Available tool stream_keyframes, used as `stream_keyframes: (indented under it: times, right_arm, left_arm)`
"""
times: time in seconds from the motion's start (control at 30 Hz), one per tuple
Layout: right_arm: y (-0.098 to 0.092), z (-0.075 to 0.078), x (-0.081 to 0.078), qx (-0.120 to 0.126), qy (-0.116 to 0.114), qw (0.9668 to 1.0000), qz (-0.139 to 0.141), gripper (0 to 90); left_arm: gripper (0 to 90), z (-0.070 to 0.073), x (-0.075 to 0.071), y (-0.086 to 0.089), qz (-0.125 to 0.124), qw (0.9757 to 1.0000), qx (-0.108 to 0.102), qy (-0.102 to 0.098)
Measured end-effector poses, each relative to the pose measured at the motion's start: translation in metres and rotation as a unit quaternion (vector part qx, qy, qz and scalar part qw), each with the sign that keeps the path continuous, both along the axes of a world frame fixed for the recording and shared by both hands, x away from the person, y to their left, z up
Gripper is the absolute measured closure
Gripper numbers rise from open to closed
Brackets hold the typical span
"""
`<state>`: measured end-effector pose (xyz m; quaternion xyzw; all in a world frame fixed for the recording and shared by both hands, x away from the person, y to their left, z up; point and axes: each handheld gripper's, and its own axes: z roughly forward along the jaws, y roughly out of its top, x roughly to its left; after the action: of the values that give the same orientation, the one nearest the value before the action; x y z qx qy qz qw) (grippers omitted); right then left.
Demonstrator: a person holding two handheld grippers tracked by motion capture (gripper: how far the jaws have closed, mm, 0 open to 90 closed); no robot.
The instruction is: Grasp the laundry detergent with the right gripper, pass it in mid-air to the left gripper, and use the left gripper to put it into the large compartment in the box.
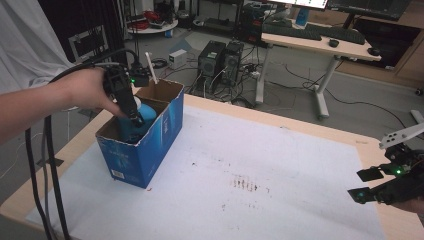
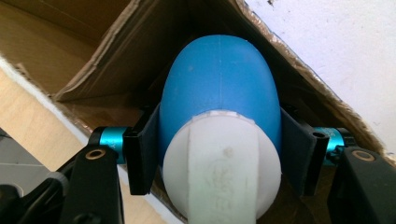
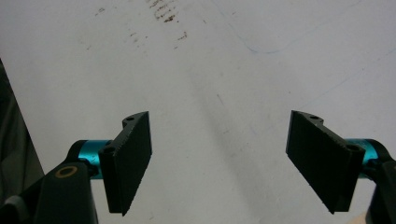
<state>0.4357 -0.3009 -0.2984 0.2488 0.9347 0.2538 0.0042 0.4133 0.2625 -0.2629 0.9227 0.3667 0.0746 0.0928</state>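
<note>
Left tool (image 1: 131, 114) clamped on blue bulb (image 1: 145, 116) inside open blue carton (image 1: 150, 150).

No text can be read. The blue box (image 1: 145, 145) carries a white label at its seven o'clock corner, too small and blurred to make out.

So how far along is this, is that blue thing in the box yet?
Nearly. The left gripper is shut on the blue bulb and holds it down inside the open blue box, so carrying it over looks done. What is left is letting go and pulling out. The right gripper is open over the white mat.
</note>
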Motion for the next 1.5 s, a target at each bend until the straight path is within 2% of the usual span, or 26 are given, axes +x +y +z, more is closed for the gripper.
stream_keyframes:
  times: [0.33,0.67,1.5]
  right_arm:
    - [0.000,-0.001,-0.001,0.001,0.001,1.0000,-0.001,22.3]
    - [-0.002,-0.003,-0.002,0.001,0.003,1.0000,-0.005,22.3]
    - [-0.002,-0.004,-0.002,0.003,0.006,1.0000,-0.007,22.3]
  left_arm:
    - [38.1,-0.011,0.001,-0.002,-0.021,0.9997,0.008,0.002]
    - [37.9,-0.013,0.003,0.000,-0.020,0.9998,-0.002,0.002]
    - [37.7,-0.013,0.003,0.002,-0.021,0.9998,0.002,0.003]
